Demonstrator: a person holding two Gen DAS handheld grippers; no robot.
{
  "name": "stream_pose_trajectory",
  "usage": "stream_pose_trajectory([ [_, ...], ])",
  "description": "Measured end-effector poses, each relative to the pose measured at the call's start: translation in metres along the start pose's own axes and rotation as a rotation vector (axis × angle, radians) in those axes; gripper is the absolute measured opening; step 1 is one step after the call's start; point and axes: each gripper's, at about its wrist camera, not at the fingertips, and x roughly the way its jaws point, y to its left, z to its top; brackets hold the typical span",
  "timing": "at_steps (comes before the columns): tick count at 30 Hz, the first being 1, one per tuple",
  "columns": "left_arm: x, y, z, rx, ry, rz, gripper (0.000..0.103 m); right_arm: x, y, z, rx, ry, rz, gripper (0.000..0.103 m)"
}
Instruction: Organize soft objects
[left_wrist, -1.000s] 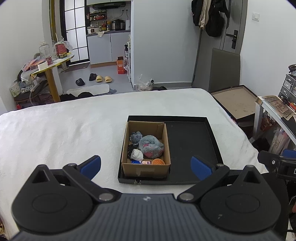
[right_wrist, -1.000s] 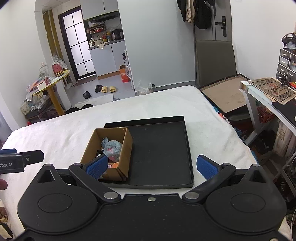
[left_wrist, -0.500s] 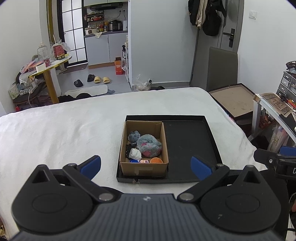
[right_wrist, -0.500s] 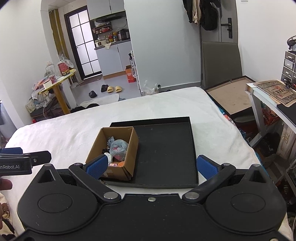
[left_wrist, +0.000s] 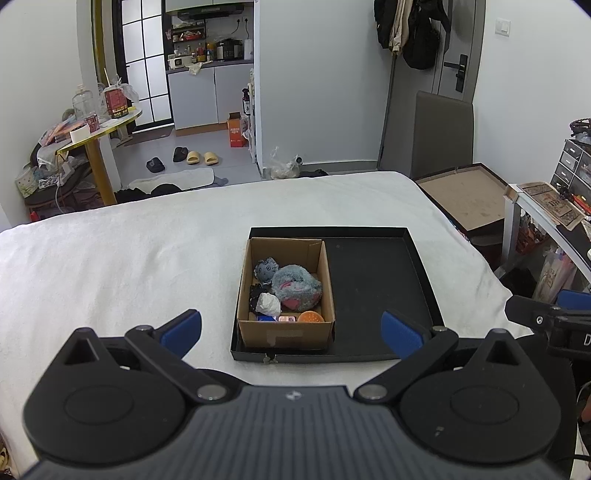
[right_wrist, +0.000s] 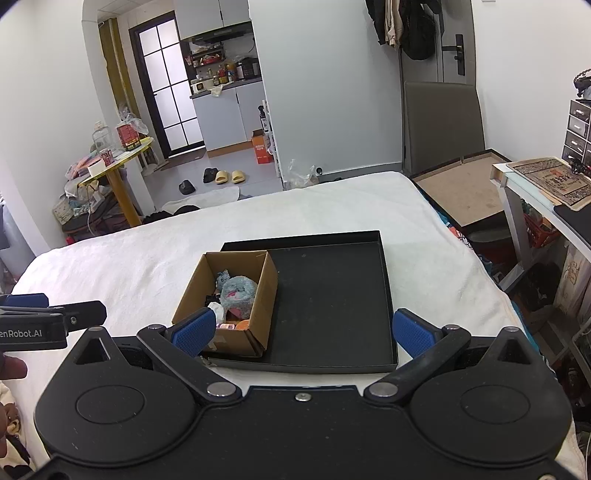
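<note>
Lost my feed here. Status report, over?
Left gripper open, empty. Right gripper open, empty. Soft toys piled in the box, left side of the black tray on the bed. Nothing in the way.

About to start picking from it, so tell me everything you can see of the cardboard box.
The cardboard box is plain brown and open-topped, with a pale patch on its near wall. It sits upright in the left part of the black tray, on the white bed. Inside lie a grey-blue plush, a smaller grey toy, a white lump, and an orange piece. Neither claw touches it.
</note>
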Motion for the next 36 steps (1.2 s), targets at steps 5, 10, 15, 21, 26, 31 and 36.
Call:
stream_pose_trajectory([
  [5,0.0012,-0.0020,-0.0015,0.001,0.003,0.001,0.103,0.0004,0.0001,-0.0008,0.002,0.002,-0.001,0.103],
  [10,0.0026,-0.0012,-0.0027,0.004,0.004,-0.003,0.103,0.0007,-0.0001,-0.0014,0.002,0.001,-0.002,0.103],
  [15,0.0039,-0.0006,-0.0026,0.003,0.006,-0.006,0.103,0.0020,-0.0007,-0.0028,0.006,0.007,-0.006,0.103],
  [21,0.0056,-0.0016,-0.0029,0.005,0.011,-0.007,0.103,0.0019,-0.0005,-0.0036,0.006,0.009,-0.004,0.103],
  [26,0.0065,-0.0020,-0.0029,0.004,0.010,-0.009,0.103,0.0027,0.0005,-0.0034,0.006,0.010,-0.008,0.103],
  [31,0.0080,-0.0016,-0.0035,0.003,0.013,-0.009,0.103,0.0028,0.0009,-0.0035,0.005,0.012,-0.011,0.103],
  [36,0.0083,0.0001,-0.0044,-0.001,0.014,-0.014,0.103,0.0028,0.0011,-0.0054,0.003,0.017,-0.016,0.103],
])
